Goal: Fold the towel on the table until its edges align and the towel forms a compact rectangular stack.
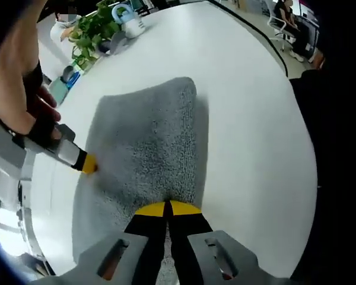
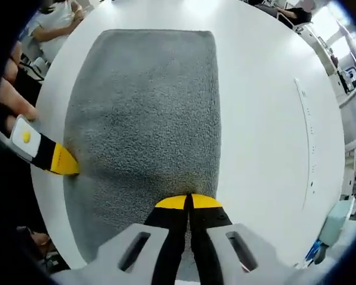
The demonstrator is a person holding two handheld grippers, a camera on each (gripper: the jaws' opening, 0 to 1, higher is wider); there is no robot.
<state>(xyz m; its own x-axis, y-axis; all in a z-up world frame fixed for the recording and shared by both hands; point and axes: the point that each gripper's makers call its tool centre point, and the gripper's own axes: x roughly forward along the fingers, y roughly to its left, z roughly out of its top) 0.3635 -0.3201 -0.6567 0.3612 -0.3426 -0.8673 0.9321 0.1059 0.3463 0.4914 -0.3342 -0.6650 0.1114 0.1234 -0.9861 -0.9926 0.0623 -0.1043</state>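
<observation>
A grey terry towel [image 1: 148, 136] lies flat on the round white table [image 1: 255, 119], a long rectangle with rounded far corners. In the left gripper view my left gripper [image 1: 167, 208] has its yellow-tipped jaws pressed together on the towel's near part, where the cloth puckers. My right gripper [image 1: 89, 164], held by a hand, touches the towel's left edge there. In the right gripper view the towel [image 2: 148, 101] stretches away from my right gripper [image 2: 188, 202], whose jaws are closed on the cloth. The left gripper [image 2: 62, 160] meets the towel's left edge in that view.
At the table's far rim stand a potted green plant [image 1: 92, 29], a light blue and white container [image 1: 127, 18] and small blue items [image 1: 68, 77]. A person sits beyond the table [image 2: 53, 21]. Office chairs [image 1: 285, 24] stand off the table's far right.
</observation>
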